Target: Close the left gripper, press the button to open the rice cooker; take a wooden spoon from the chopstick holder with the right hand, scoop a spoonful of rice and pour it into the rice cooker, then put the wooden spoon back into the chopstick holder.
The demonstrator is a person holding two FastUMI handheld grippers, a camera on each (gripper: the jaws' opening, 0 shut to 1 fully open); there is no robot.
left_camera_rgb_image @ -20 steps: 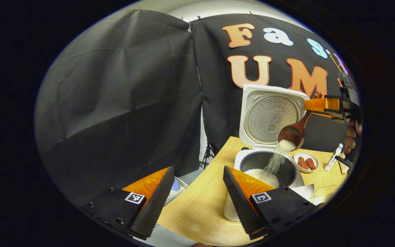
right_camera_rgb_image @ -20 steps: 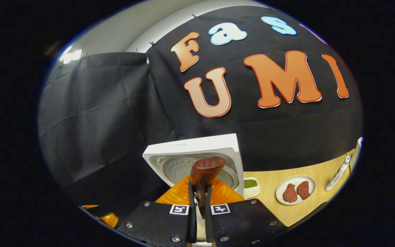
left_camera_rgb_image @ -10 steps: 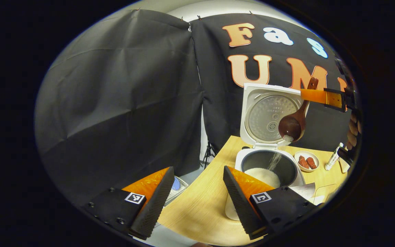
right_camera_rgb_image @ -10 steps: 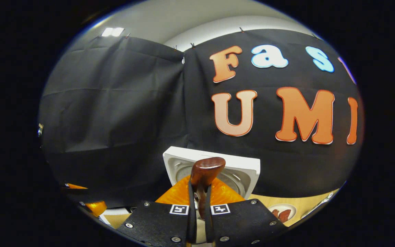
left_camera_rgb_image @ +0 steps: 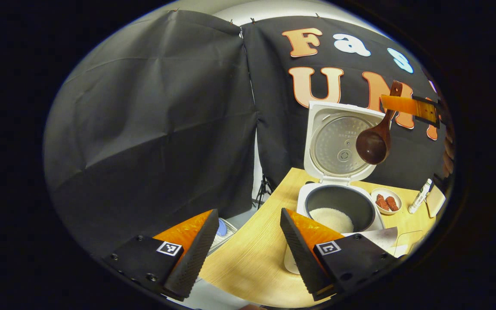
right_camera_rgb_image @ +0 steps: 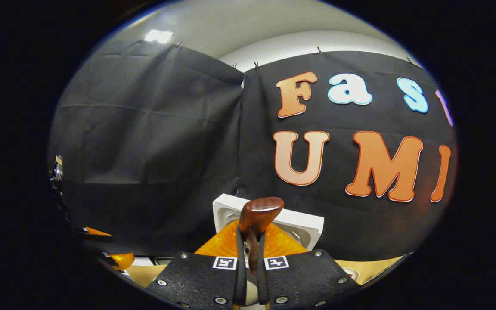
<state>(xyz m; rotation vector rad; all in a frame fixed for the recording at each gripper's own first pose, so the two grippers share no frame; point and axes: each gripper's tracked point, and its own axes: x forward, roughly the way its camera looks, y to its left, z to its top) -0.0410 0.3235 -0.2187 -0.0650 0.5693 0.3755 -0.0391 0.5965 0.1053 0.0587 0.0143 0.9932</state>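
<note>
right gripper (right_camera_rgb_image: 250, 275): fingers pinched on the wooden spoon (right_camera_rgb_image: 256, 217) handle, the handle end poking up past the tips. In the left gripper view the same gripper (left_camera_rgb_image: 407, 105) sits high, in front of the raised lid.
grip point: near the handle's end, so the bowl hangs low and clear of the fingers. Good for tipping, but a long lever.
spoon (left_camera_rgb_image: 375, 140): bowl hangs down, looks empty, above the rice cooker (left_camera_rgb_image: 338, 172) opening. No grains seen falling.
left gripper (left_camera_rgb_image: 248, 254): jaws wide apart, holding nothing, parked over the near table (left_camera_rgb_image: 252, 254) edge. Probably kept back to leave the right side room.
cooker: lid (left_camera_rgb_image: 338, 142) standing upright, inner pot (left_camera_rgb_image: 338, 206) exposed with a white rice (left_camera_rgb_image: 330, 218) mound inside.
progress: open, scoop and pour look done, judging by empty spoon plus rice in the pot. Left to do: spoon back into the chopstick holder.
holder: can't place it.
nearby: small dish (left_camera_rgb_image: 386, 201) with two reddish pieces, just right of the cooker; white tube (left_camera_rgb_image: 419, 197) farther right.
risk: the swinging bowl could clip the upright lid; the holder needs handle-up, bowl-first entry.
</note>
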